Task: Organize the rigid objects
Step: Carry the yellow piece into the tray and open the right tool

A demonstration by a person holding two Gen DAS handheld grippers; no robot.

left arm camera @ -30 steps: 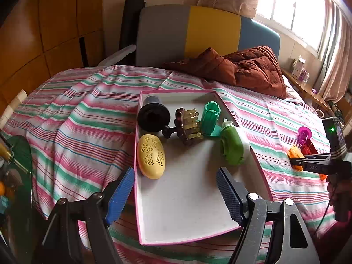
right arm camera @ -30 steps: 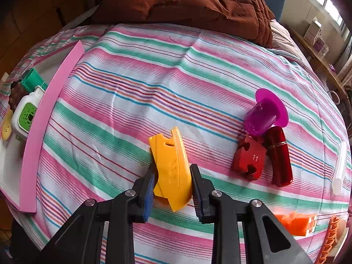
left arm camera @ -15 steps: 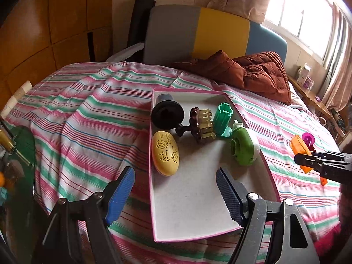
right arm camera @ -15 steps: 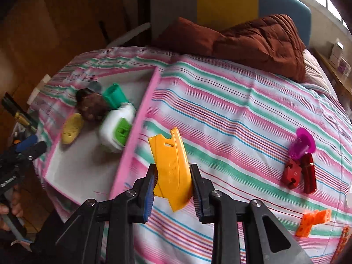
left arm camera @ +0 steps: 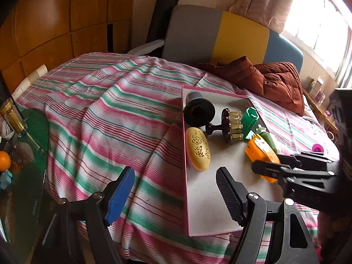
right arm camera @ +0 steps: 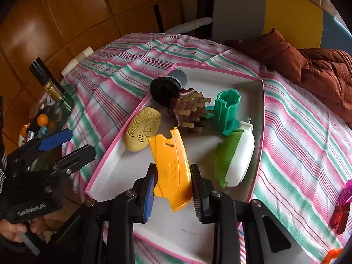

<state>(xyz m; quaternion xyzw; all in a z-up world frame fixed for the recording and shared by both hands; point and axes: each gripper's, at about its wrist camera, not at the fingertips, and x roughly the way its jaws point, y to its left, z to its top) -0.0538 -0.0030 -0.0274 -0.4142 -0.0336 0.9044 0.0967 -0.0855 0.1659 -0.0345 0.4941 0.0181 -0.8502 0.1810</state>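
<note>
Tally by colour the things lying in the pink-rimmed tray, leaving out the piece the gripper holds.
In the tray:
Black: 1, the black flanged cylinder
Brown: 1, the pegged brown piece
Teal green: 1, the teal tube
Green and white: 1, the green-and-white bottle
Pale yellow: 1, the oval yellow case
Total: 5

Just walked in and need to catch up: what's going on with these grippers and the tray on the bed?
A person is sorting small plastic items into a pink-rimmed white tray on the striped bedspread. The right gripper is clamped on an orange curved plastic piece, held over the tray. The left gripper is open and empty, near the tray's left edge. A yellow oval case and a green-and-white bottle are among the items already inside.
</note>
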